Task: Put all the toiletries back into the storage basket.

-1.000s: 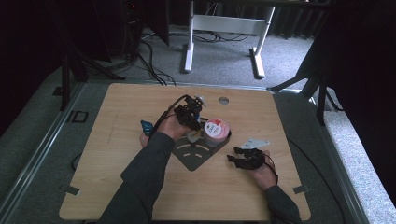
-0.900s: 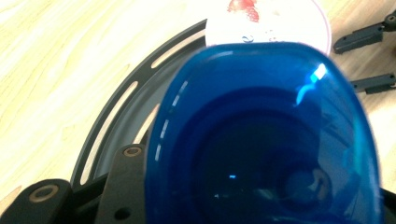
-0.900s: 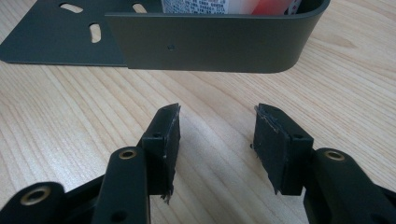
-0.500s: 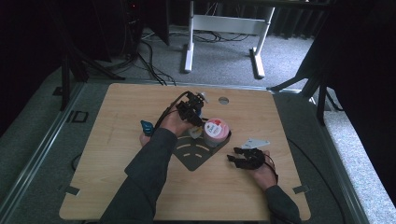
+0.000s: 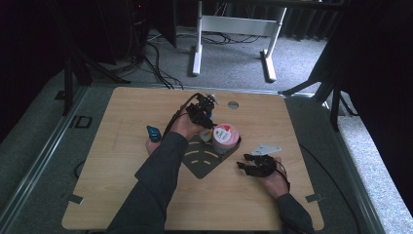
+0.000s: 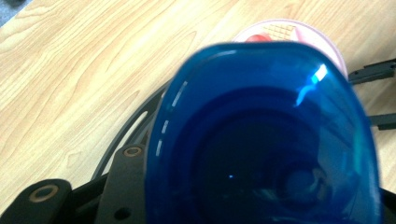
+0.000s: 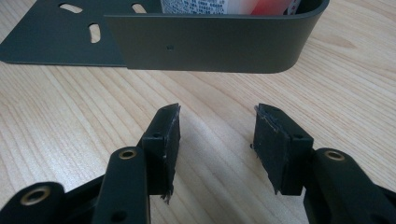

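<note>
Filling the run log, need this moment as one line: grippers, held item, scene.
left gripper: shut on blue cup | right gripper: open, nothing held, low over table | pink-lidded tub: in dark tray

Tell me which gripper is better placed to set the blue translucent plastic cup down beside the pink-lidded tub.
Left. The left gripper holds the blue translucent plastic cup over the pink-lidded tub; the right gripper rests open, empty.

Blurred blue cup (image 6: pixel 266 135) blocking the left gripper view — hiding most of the pink-lidded tub (image 6: pixel 289 35), jaws cut off below.
</note>
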Motion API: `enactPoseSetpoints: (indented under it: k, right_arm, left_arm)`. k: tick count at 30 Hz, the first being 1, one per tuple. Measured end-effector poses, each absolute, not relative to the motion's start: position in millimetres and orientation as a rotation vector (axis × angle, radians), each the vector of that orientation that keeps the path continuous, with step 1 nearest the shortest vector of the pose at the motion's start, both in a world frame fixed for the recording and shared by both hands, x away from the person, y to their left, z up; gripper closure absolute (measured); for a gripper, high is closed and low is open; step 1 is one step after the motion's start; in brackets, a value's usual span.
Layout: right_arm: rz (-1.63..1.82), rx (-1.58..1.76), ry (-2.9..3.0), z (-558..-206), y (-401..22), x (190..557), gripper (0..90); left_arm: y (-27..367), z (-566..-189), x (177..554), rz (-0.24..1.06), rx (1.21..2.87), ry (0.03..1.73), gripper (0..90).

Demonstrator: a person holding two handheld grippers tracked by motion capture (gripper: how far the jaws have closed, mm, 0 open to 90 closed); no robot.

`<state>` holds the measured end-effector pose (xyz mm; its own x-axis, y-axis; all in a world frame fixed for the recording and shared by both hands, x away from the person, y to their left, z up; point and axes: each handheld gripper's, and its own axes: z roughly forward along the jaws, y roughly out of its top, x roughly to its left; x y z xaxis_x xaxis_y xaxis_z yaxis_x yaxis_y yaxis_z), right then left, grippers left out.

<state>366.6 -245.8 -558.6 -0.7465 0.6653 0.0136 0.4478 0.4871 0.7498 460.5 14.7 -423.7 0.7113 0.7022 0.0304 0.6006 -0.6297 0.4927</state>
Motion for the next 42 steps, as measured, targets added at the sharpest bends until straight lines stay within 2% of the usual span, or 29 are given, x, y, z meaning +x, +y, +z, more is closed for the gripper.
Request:
enactPoseSetpoints:
  k: [24,42]
  right_arm:
    - [1.115,0.945,2.458,-558.6,-245.9,366.8,50.7]
    - [1.116,0.947,2.459,-558.5,-245.9,366.7,50.7]
  left_arm:
    - [9.0,-445.2,477.5,0.297,2.459,1.029,54.9]
    - [1.9,-445.8,485.3,0.289,2.452,1.026,54.5]
